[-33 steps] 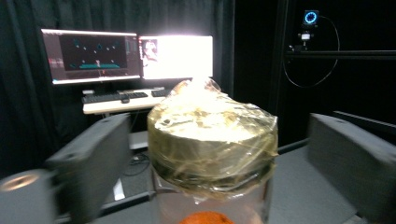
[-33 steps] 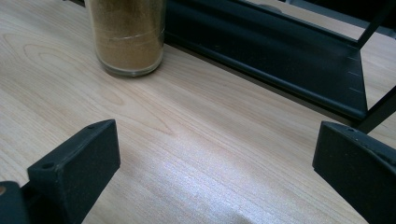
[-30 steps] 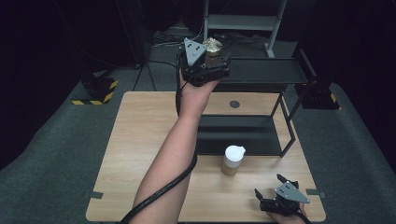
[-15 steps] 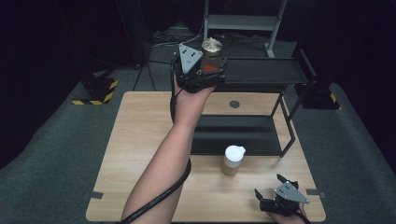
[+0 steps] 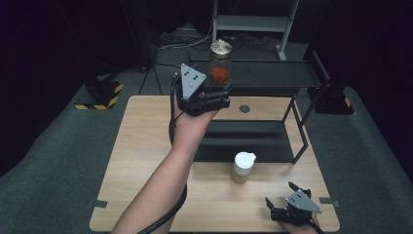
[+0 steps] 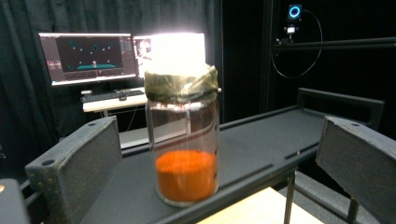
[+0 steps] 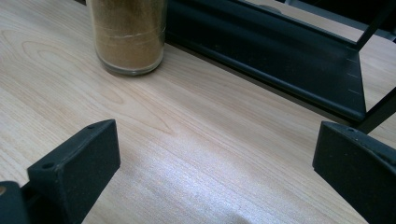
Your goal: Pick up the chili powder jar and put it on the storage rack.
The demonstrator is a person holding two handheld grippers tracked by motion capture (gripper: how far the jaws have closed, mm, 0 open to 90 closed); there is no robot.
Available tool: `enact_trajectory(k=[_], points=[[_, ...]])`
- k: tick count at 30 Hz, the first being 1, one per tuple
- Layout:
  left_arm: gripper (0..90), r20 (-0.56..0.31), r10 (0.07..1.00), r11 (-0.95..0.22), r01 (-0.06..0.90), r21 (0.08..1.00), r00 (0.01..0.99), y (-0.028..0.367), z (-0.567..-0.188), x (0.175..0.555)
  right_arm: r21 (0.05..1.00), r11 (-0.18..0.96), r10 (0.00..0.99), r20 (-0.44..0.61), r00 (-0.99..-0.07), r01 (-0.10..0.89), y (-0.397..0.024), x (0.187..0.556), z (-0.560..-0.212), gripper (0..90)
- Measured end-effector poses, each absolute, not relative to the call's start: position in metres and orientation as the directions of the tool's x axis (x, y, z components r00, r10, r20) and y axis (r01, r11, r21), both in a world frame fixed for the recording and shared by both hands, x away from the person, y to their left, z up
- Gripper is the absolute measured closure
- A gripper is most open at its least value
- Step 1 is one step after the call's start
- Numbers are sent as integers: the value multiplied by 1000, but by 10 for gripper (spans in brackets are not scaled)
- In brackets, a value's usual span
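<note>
- Right gripper [image 5: 288, 207], lower right of the high view, jaws spread, idle on the table [image 5: 146, 146]
- Left gripper [image 5: 207, 100], jaws spread around the red-powder jar [image 6: 183, 140] standing on the top shelf [image 5: 272, 75], centre frame; a careless pull-back could clip and topple it

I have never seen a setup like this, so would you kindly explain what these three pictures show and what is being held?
A person works at a wooden table with a hand-held two-jaw gripper in each hand. The high view looks down from above; the other two pictures come from cameras riding on the grippers. The left gripper is raised at a black shelf rack, its jaws open on either side of a glass jar of orange powder standing on the top shelf; nothing is gripped. The right gripper rests open near the table's front edge. A white-lidded jar of tan powder stands on the table.
</note>
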State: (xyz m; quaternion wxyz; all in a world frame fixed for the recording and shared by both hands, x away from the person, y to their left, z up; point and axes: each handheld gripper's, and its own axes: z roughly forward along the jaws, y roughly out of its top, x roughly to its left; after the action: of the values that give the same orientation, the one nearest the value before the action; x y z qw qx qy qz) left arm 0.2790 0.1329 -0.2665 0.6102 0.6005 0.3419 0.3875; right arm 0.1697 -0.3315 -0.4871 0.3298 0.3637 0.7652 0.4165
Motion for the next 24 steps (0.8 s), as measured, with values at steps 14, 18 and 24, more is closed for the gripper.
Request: enact_trajectory(k=[14,18,24], points=[[3,66,876,-49,-47,998,478,151,-286,247,873,397,828,-208,-520,284,-330,170,-486,0],[4,78,873,-62,-49,997,482,157,-294,237,873,399,828,-211,-519,281,-330,170,-487,0],[4,90,871,-77,-46,996,483,163,-305,225,872,401,828,-215,-518,279,-329,169,-487,0]])
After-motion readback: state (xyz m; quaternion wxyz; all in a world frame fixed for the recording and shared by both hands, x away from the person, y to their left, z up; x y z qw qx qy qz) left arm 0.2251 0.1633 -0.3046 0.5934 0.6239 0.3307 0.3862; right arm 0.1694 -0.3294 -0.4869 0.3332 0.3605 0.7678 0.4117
